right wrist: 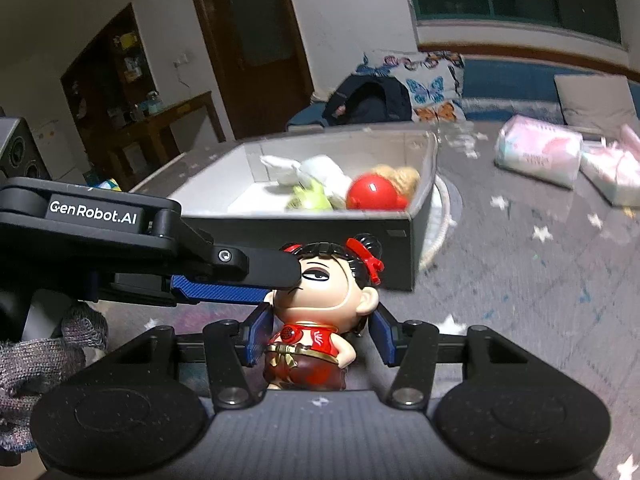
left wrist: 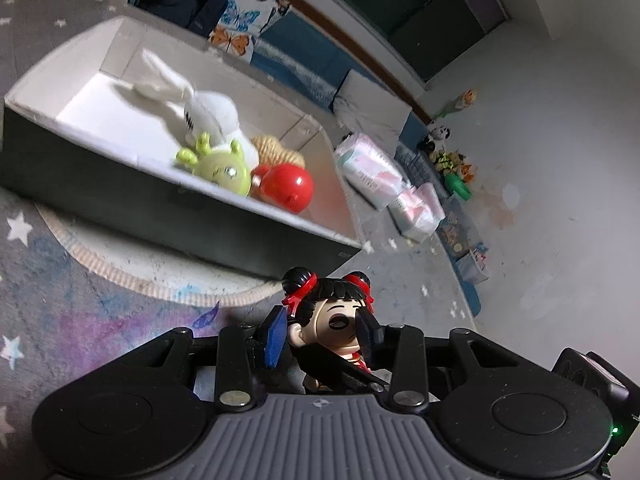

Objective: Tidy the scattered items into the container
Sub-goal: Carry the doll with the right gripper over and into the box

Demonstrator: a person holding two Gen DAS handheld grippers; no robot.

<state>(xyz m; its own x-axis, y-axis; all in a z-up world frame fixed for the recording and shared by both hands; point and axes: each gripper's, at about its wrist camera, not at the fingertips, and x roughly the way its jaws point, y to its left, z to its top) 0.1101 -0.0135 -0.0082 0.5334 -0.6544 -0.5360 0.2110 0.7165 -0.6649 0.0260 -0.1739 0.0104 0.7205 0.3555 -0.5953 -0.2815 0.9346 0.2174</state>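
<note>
Doll figurine (right wrist: 320, 300) stood on the starry rug (right wrist: 540, 300), its head pinched by the left tongs (left wrist: 324, 334), its body flanked by the spread right tongs (right wrist: 320, 334), just behind it the open box (left wrist: 168, 200), holding white rabbit plush (left wrist: 200, 108), green toy (left wrist: 220, 166), red ball (left wrist: 286, 188)

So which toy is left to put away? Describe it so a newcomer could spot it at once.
Start at the open box on the star-patterned rug, which already holds a red ball, a green toy and a white plush rabbit. Just in front of it is the doll figurine, between both grippers' fingers. Unlike the others, it has black hair buns with red ribbons and a red top.
</note>
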